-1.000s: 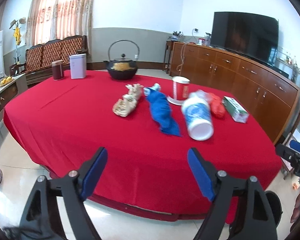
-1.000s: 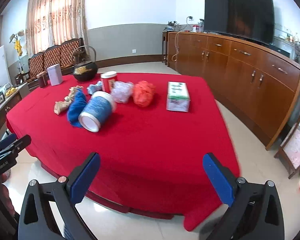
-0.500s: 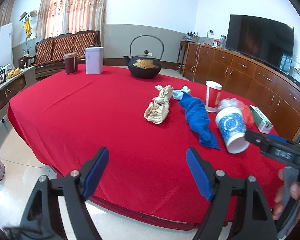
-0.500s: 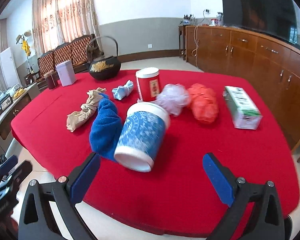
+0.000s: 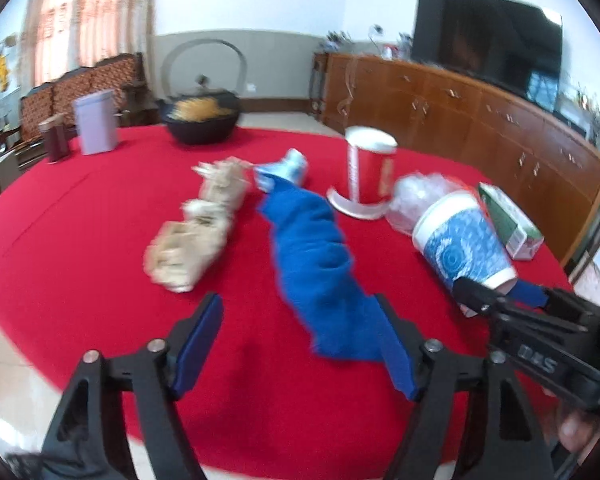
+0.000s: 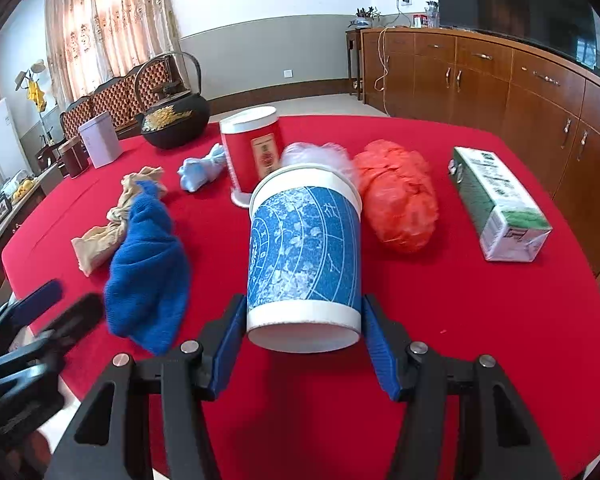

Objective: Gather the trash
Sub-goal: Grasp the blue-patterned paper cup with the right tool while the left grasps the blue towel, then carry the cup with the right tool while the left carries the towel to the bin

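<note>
A blue-and-white paper cup [image 6: 304, 256] lies on its side on the red tablecloth [image 6: 480, 320]; it also shows in the left wrist view [image 5: 464, 240]. My right gripper [image 6: 304, 340] is open, one finger on each side of the cup's base, close to it. My left gripper [image 5: 296, 348] is open and empty, just in front of a crumpled blue cloth [image 5: 320, 264]. A beige rag [image 5: 196, 232], a light blue wad [image 6: 202, 170], a clear plastic bag [image 6: 324, 156] and an orange bag [image 6: 400, 200] lie around the cup.
A red canister [image 6: 254, 152] stands behind the cup. A green-and-white carton [image 6: 496, 208] lies at the right. A black kettle [image 6: 174, 128], a white tin [image 6: 98, 144] and a dark jar [image 6: 74, 158] stand at the far edge. Wooden cabinets [image 6: 500, 80] line the right wall.
Both grippers have moved forward over the table. The right gripper's fingers have narrowed and now flank the cup's base. The left gripper has come up to the blue cloth.
</note>
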A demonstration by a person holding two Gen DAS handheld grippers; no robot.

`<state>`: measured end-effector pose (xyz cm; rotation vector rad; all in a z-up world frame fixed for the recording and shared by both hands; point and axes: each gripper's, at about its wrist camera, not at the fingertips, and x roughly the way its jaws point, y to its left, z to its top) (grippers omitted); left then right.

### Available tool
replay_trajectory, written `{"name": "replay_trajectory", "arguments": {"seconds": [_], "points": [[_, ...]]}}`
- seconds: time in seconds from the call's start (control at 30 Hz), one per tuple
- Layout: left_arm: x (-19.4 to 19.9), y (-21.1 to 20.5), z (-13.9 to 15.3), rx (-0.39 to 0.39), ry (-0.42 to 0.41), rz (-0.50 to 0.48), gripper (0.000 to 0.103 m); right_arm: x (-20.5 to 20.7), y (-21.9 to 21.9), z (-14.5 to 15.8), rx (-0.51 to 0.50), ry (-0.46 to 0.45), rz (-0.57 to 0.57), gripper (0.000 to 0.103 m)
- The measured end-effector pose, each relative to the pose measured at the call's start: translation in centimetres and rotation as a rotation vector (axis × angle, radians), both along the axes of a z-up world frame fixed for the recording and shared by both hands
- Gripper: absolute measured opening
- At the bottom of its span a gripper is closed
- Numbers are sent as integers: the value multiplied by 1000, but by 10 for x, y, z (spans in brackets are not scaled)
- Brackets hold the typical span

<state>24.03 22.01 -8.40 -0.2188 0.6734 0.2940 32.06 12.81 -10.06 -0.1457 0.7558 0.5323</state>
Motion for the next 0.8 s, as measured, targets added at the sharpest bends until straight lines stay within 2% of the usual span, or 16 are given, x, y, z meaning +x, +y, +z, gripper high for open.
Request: {"name": "replay_trajectory", "arguments": {"seconds": [0.1,0.13,0.17,0.27,0.5,0.8], "points": [[16,-4,-10,-5,41,-18,58,3,-6,1,4,-17,10,59],[18,-4,-11,-9,47,-21,46,4,-8,1,10,-16,13,59],[19,-5,-12,-8,51,-19,27,5,-9,1,12,-15,15,58],[13,-12,-9,40,45,-31,14,6,-12,0,17,-18,19,58],[-18,-24,8,72,5,-19,12,-11,-17,8,17,-43,31,58],[-56,-40,27,68,-25,-20,12,-58,-28,29,-46,-142,22,57]]}}
